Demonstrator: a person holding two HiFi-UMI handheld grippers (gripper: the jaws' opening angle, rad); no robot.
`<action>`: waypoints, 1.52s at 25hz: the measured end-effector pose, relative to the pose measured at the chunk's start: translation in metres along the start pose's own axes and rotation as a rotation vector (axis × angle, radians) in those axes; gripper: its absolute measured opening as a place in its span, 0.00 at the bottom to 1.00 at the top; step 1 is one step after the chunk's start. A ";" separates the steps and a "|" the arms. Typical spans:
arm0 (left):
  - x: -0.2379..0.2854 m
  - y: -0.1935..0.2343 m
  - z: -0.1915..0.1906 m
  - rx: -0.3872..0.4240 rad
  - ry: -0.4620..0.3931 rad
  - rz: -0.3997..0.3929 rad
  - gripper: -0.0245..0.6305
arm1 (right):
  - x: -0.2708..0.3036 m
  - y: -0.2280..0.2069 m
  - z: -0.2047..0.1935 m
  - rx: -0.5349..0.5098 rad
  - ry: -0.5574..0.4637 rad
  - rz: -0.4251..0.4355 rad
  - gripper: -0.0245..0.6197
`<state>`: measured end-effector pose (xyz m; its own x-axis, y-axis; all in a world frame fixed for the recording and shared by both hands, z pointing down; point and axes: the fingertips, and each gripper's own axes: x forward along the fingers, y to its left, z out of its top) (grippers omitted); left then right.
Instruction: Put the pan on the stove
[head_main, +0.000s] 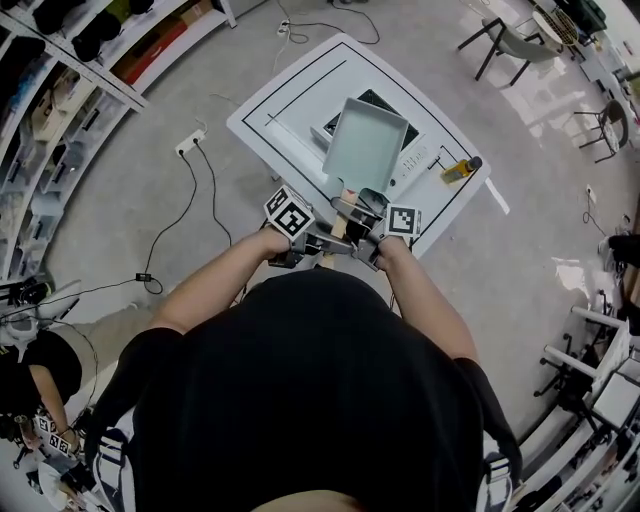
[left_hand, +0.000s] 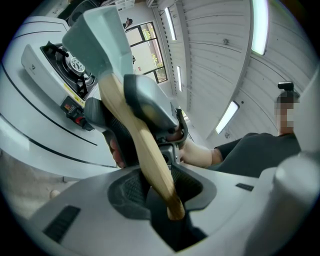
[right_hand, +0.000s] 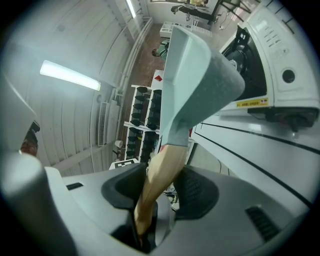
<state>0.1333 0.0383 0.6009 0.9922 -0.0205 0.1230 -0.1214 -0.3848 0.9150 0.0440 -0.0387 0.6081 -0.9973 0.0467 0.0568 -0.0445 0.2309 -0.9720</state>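
A square pale-green pan (head_main: 364, 146) with a wooden handle (head_main: 347, 208) hangs tilted over the black stove (head_main: 380, 99) on the white table (head_main: 276, 92). My left gripper (head_main: 328, 243) and right gripper (head_main: 364, 238) are both shut on the handle, side by side near the table's front edge. In the left gripper view the handle (left_hand: 151, 151) runs up between the pads of the left gripper (left_hand: 162, 188) to the pan (left_hand: 98, 36), with the burner (left_hand: 75, 65) beyond. In the right gripper view the right gripper (right_hand: 157, 192) clamps the handle (right_hand: 161, 172) below the pan (right_hand: 196, 80).
A yellow and black object (head_main: 459, 170) lies on the table's right side beside the stove's control strip (head_main: 414, 160). A power strip and cables (head_main: 190, 143) lie on the floor to the left. Shelving (head_main: 60, 70) lines the far left, and chairs (head_main: 510, 40) stand at the upper right.
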 end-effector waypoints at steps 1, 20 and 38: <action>0.001 0.001 0.003 0.001 -0.001 -0.001 0.24 | -0.002 -0.002 0.003 0.007 -0.004 -0.005 0.31; 0.015 0.012 0.028 -0.007 -0.019 0.023 0.24 | -0.012 0.000 0.028 -0.022 0.013 0.045 0.31; 0.008 0.014 0.054 0.031 0.003 -0.011 0.23 | -0.015 -0.002 0.058 -0.051 -0.026 -0.006 0.31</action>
<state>0.1412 -0.0173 0.5944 0.9934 -0.0133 0.1140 -0.1092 -0.4135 0.9039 0.0555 -0.0968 0.5961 -0.9982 0.0201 0.0562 -0.0484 0.2801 -0.9587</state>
